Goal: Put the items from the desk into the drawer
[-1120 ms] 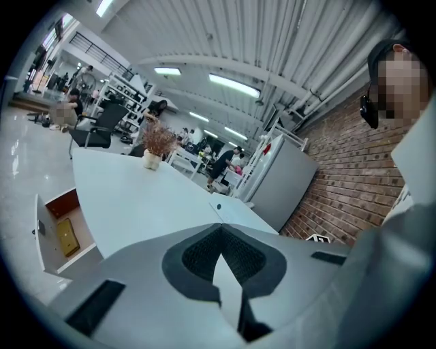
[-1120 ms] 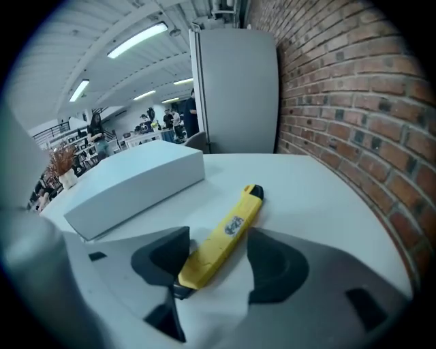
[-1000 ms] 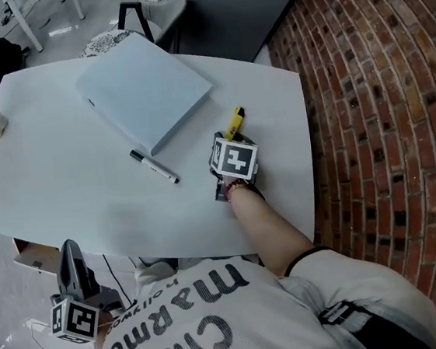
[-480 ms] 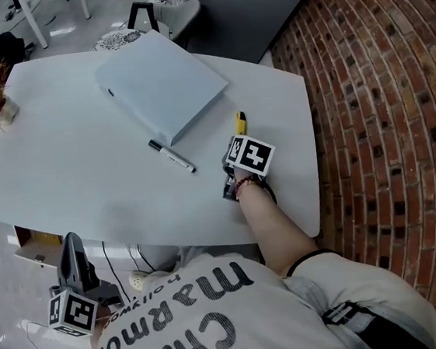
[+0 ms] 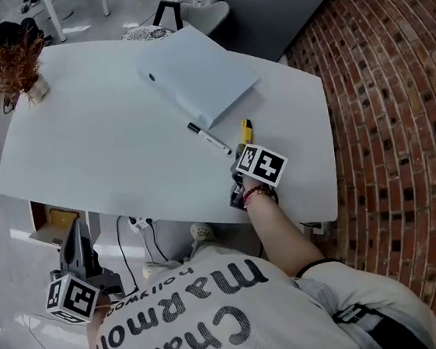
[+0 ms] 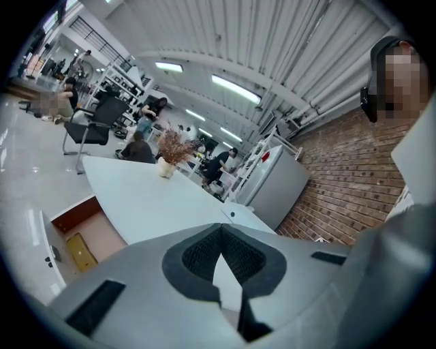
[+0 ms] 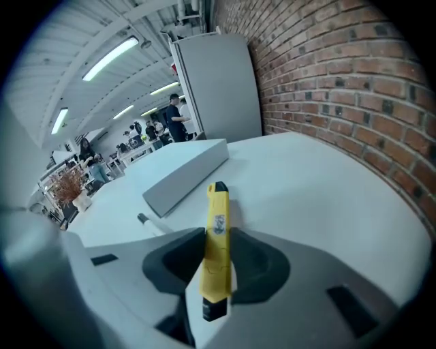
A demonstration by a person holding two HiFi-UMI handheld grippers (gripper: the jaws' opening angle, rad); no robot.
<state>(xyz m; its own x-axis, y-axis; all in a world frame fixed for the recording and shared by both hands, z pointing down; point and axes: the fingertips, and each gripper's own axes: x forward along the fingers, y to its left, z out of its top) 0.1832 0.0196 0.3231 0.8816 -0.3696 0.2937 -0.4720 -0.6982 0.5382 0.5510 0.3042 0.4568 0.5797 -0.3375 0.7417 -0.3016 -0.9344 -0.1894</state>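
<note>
**STATUS.** R gripper point(image 7: 216, 238) pinches a yellow cutter point(image 7: 218, 204) mid-body. Its jaws have just been closing onto it. The cutter sticks out ahead of the tips, over the desk point(image 5: 105, 143); lifted or not, can't tell. L gripper point(image 6: 219, 228) has its jaws pressed together w/ nothing btwn them, and is held low, off the desk's near-left edge. The drawer point(image 6: 71, 215) stands open ahead of & below the L gripper, w/ 1 yellow item point(image 6: 81, 252) already inside.

**LEFT TO DO (judged).**
- Cutter goes to the drawer.
- Then the pen point(image 5: 209, 139), just left of the R tips.
- Then the folder point(image 5: 199, 74), ahead-left of the R gripper, beyond the pen.
- The plant point(image 5: 14, 64) is well away from both tools; unclear if it counts.
- Approx. 1 of 4 is in.

**CLEARANCE.**
- Desk edge is close behind the R gripper. The brick wall point(image 5: 398, 110) is to its right, apart.
- Route to the drawer likely runs left across the person's body & down past the desk edge.
- The drawer sits partly under the top, so entry is prob. from the L gripper's side.
- Cables point(image 5: 137, 224) hang under the desk near the drawer: snag risk.
</note>
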